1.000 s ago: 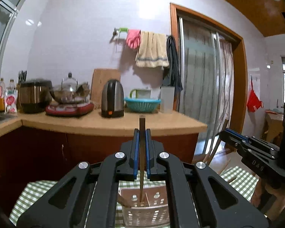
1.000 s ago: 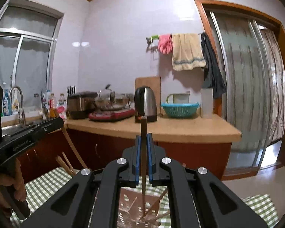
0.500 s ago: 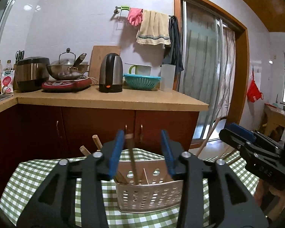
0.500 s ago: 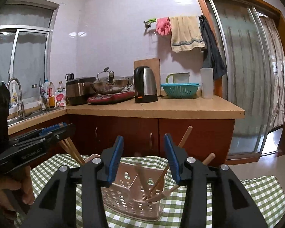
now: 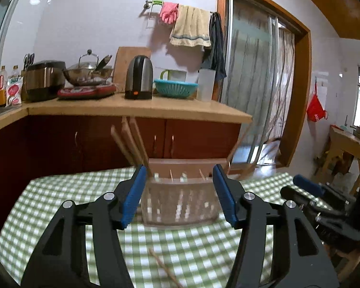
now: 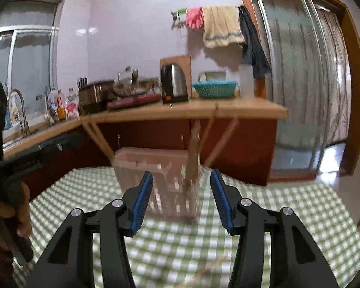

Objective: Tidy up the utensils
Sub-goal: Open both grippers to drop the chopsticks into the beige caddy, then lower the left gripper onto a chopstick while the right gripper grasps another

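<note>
A pale perforated utensil basket point(image 5: 180, 196) stands on the green checked tablecloth point(image 5: 60, 204), with several wooden chopsticks point(image 5: 132, 141) leaning out of it. It also shows in the right wrist view point(image 6: 156, 180), with chopsticks point(image 6: 219, 144) standing in it. My left gripper point(image 5: 179, 195) is open and empty, just in front of the basket. My right gripper point(image 6: 181, 198) is open and empty, also in front of it. One chopstick point(image 5: 164, 268) lies on the cloth below my left gripper. The right gripper body point(image 5: 324, 206) shows at the right of the left wrist view.
A kitchen counter point(image 5: 132, 106) runs behind the table with a kettle point(image 5: 139, 78), a teal colander point(image 5: 175, 87), a wok on a red hob point(image 5: 88, 72) and a rice cooker point(image 5: 44, 80). A sink with tap point(image 6: 18, 110) is at left. A sliding glass door point(image 6: 307, 84) is at right.
Both grippers were shut on a chopstick held upright over the basket. Both opened, the chopsticks dropped in, and both grippers drew back and lower with wider jaws.
</note>
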The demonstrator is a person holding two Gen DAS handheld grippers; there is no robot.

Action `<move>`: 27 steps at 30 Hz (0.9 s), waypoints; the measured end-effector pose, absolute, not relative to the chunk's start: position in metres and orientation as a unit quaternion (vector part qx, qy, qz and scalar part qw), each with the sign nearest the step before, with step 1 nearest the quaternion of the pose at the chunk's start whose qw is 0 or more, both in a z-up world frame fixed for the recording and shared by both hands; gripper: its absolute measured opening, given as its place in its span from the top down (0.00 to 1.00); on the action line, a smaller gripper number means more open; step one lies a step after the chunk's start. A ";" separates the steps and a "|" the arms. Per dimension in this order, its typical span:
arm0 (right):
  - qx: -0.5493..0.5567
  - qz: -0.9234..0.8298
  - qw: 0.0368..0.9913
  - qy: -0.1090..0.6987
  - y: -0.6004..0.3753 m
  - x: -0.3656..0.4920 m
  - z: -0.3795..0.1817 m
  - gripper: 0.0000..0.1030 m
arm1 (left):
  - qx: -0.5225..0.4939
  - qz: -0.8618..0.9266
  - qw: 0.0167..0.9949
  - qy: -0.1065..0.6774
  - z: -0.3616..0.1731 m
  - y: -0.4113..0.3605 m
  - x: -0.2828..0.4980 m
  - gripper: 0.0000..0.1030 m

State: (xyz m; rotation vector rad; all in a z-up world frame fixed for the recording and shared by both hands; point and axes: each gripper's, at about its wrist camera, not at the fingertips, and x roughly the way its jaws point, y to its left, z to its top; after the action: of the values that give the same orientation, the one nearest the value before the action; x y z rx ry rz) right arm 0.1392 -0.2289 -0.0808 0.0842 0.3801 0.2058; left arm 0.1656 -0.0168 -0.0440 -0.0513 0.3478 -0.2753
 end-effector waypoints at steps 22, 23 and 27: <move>-0.017 0.099 0.930 0.355 -0.173 0.099 -0.202 0.52 | -0.035 -0.062 0.952 0.299 -0.156 0.009 0.086 0.46; -0.020 0.099 0.925 0.366 -0.172 0.099 -0.207 0.52 | -0.034 -0.064 0.951 0.301 -0.157 0.008 0.085 0.46; -0.026 0.090 0.925 0.369 -0.179 0.094 -0.207 0.52 | -0.031 -0.072 0.948 0.308 -0.163 -0.001 0.079 0.46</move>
State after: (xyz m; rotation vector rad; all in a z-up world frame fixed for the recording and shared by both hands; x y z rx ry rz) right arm 0.0942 -0.1786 -0.2072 -0.0527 0.7574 0.1847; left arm 0.0794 -0.0007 -0.1634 -0.0627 0.6259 -0.1474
